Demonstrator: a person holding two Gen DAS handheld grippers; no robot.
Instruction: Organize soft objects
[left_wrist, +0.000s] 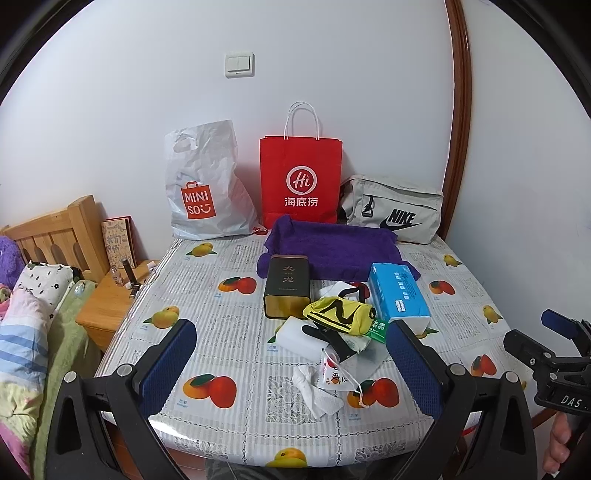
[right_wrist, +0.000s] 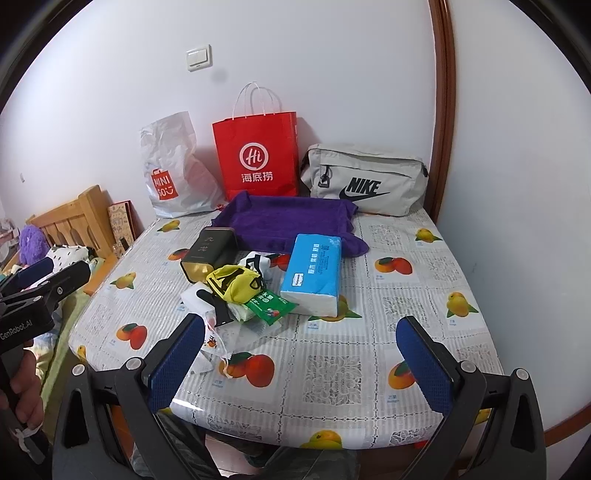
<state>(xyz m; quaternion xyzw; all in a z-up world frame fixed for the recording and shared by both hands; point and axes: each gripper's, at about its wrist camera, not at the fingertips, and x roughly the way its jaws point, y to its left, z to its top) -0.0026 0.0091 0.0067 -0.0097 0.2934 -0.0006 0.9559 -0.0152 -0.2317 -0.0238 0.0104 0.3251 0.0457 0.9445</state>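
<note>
1. Table, fruit-print cloth. You hold both tools over its near edge.

2. Your left gripper: jaws spread wide, nothing between them, above the near edge. Beyond its tips lie a crumpled white tissue and a small printed sachet.

3. Your right gripper: jaws likewise released and empty, above the near edge, right of the clutter.

4. Soft items, heaped mid-table:
 - yellow cloth with black stripes, on top of the heap, just beside the tin;
 - white cloth with black and red markings, partly under the yellow one;
 - purple towel, spread flat toward the far edge, in front of the bags;
 - blue tissue pack, lying right of the heap, one end touching the towel.

5. Other items in the heap: dark tin with gold ends, on its side, against the towel's near hem; green snack packet; white pad with a black strip over it.

6. Along the far edge, against the wall, left to right: white Miniso bag, red paper bag, grey Nike pouch.
</note>
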